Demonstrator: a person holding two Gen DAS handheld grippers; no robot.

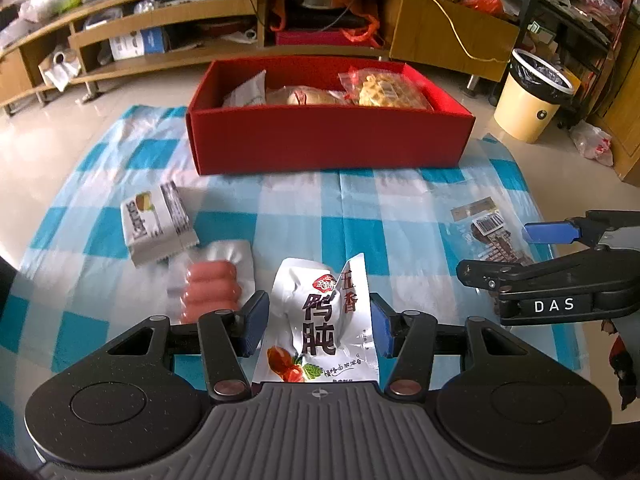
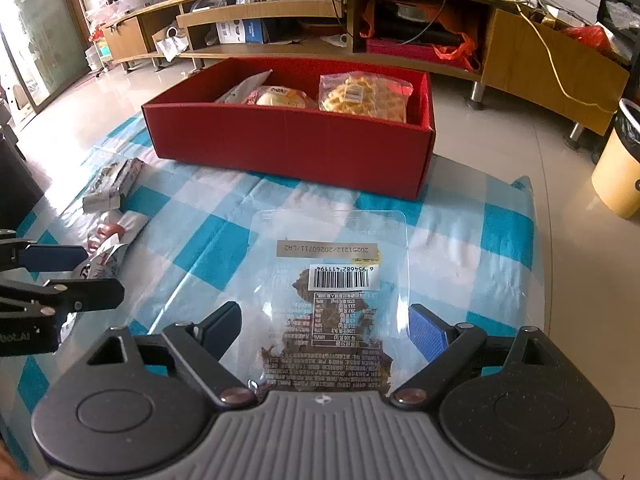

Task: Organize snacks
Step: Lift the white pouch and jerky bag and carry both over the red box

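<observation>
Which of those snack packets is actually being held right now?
The white duck-gizzard packet, pinched between the left gripper's fingers; the others lie loose on the checked cloth.

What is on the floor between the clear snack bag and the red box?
Nothing but the bare blue checked sheet lies between the clear bag and the red box; the right wrist view shows it.

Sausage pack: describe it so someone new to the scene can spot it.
Start at the red box on the blue-checked cloth and come toward the left gripper. The sausage pack lies just left of it, below a white wrapped bar. It alone is clear vacuum plastic showing pink sausages.
</observation>
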